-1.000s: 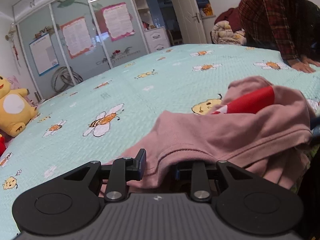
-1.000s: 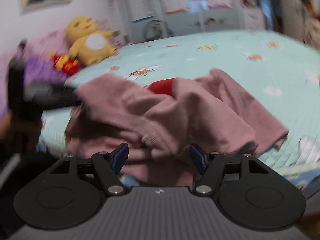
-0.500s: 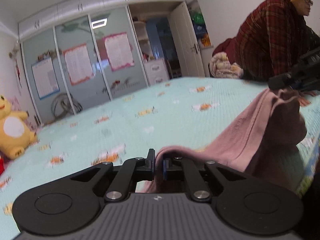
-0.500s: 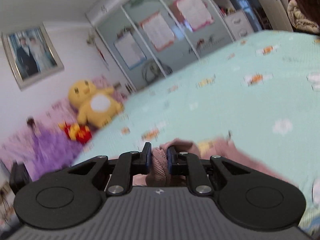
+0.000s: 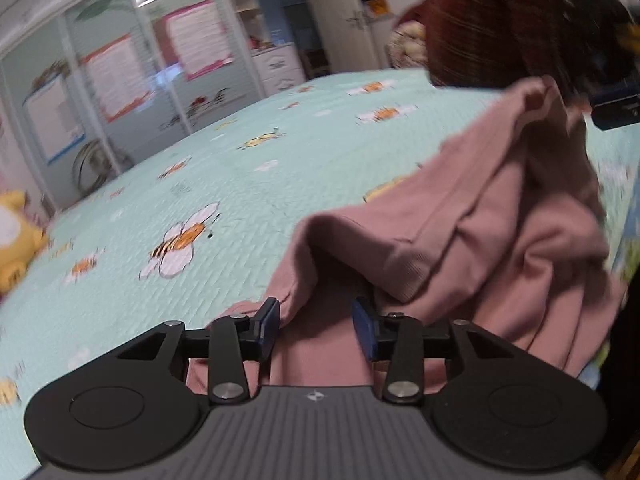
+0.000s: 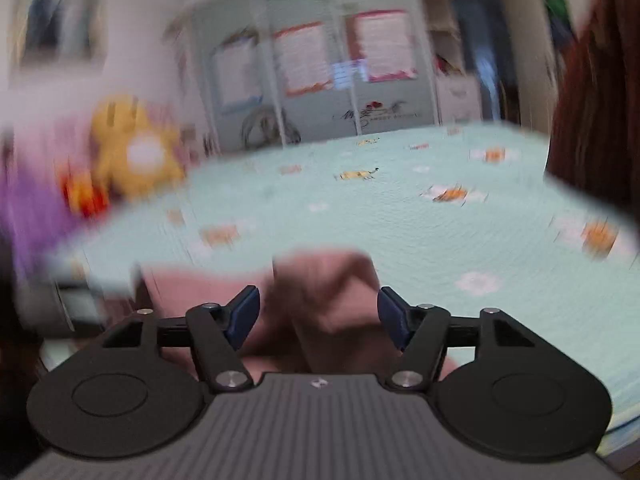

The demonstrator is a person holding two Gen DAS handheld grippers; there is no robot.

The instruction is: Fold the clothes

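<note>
No legible writing anywhere: posters on the wardrobe doors at upper left of the left wrist view too blurred to read, likewise the dark script decal low on the glass in the right wrist view.

Left gripper at bottom centre, blue-padded fingers spread apart, pinching nothing; pink fabric passing through the gap, its edge just beside or brushing the left pad, contact not certain. Pink sweatshirt heaped across right half of that view on the mint bee-print bedspread, ribbed hem folded over, one corner lifted toward upper right beside a dark device. Person in a dark red plaid top at upper right.

Right gripper at bottom centre, fingers spread wide, gripping nothing; pink sweatshirt bunched between and below them, whether touching the pads unclear through motion blur. Yellow plush toy at left.
</note>
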